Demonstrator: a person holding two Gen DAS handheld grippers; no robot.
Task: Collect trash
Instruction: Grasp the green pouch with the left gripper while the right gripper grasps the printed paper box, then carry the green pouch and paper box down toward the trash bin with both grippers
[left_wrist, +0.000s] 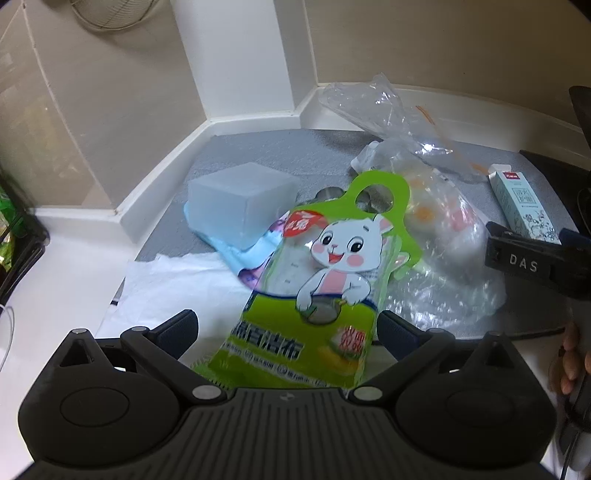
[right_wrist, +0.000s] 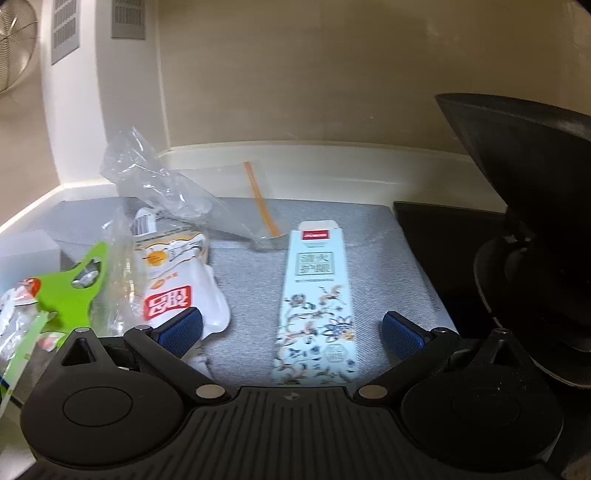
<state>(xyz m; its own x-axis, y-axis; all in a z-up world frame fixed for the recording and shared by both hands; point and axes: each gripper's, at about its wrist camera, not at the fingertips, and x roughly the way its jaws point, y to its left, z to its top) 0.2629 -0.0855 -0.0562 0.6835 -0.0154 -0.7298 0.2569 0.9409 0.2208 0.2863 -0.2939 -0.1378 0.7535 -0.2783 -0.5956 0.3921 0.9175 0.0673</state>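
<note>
A green rabbit-print wrapper (left_wrist: 325, 273) lies between the open fingers of my left gripper (left_wrist: 288, 328), reaching back over the pile; the pads stand apart from it. It also shows in the right wrist view (right_wrist: 70, 291). A pale floral carton (right_wrist: 317, 302) lies on the grey mat (right_wrist: 388, 258) between the open fingers of my right gripper (right_wrist: 291, 328), untouched. A white pouch with red label (right_wrist: 173, 284) lies by the right gripper's left finger (right_wrist: 181, 328). Crumpled clear plastic bags (right_wrist: 166, 188) sit behind. The carton (left_wrist: 521, 206) and right gripper finger (left_wrist: 524, 258) show at right in the left wrist view.
A translucent box (left_wrist: 240, 199) sits on light blue packaging (left_wrist: 236, 254) at left, with white paper (left_wrist: 177, 280) in front. White raised edging (left_wrist: 255, 118) and walls border the mat. A black curved object (right_wrist: 532, 206) stands at right. A wire fan (right_wrist: 14, 48) is upper left.
</note>
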